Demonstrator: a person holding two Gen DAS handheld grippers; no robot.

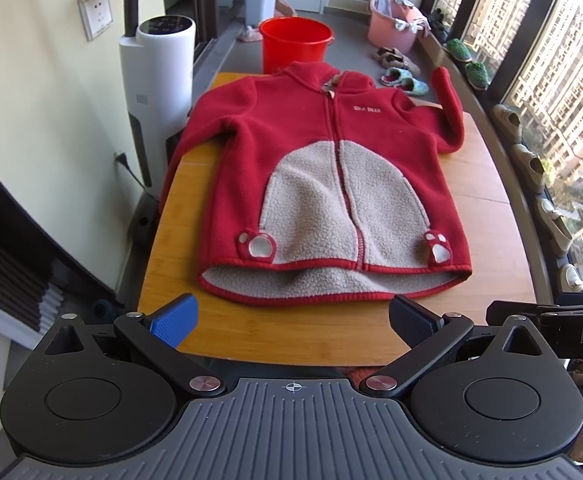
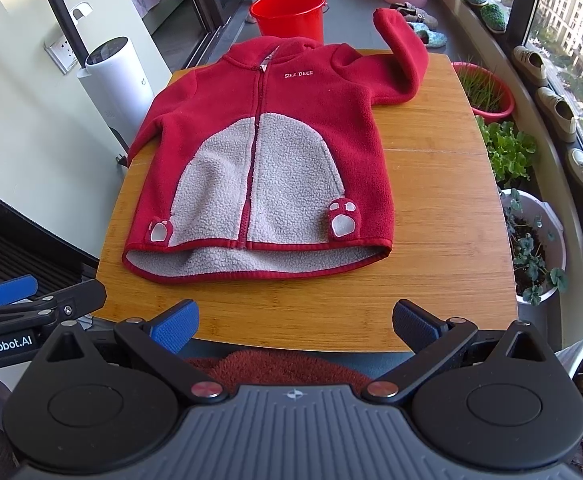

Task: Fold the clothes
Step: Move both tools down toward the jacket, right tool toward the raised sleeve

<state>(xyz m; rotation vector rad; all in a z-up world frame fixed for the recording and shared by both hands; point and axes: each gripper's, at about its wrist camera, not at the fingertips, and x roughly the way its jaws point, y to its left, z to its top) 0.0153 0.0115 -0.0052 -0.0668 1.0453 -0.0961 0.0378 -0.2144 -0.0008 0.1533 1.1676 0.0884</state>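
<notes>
A red fleece zip jacket [image 1: 291, 152] with a beige front panel lies flat, front up, on a wooden table [image 1: 251, 332]; it also shows in the right wrist view [image 2: 303, 120]. Its hem faces me. One sleeve hangs off the table's left edge; the other [image 2: 403, 48] bends up at the far right. My left gripper [image 1: 293, 320] is open and empty, just short of the hem. My right gripper [image 2: 295, 324] is open and empty above the table's near edge [image 2: 291, 312].
A white air purifier [image 1: 159, 80] stands left of the table. A red bucket [image 1: 295, 42] and pink basin [image 1: 391, 28] are beyond it. Potted plants [image 2: 507, 152] and shoes [image 2: 559, 112] line the window side on the right.
</notes>
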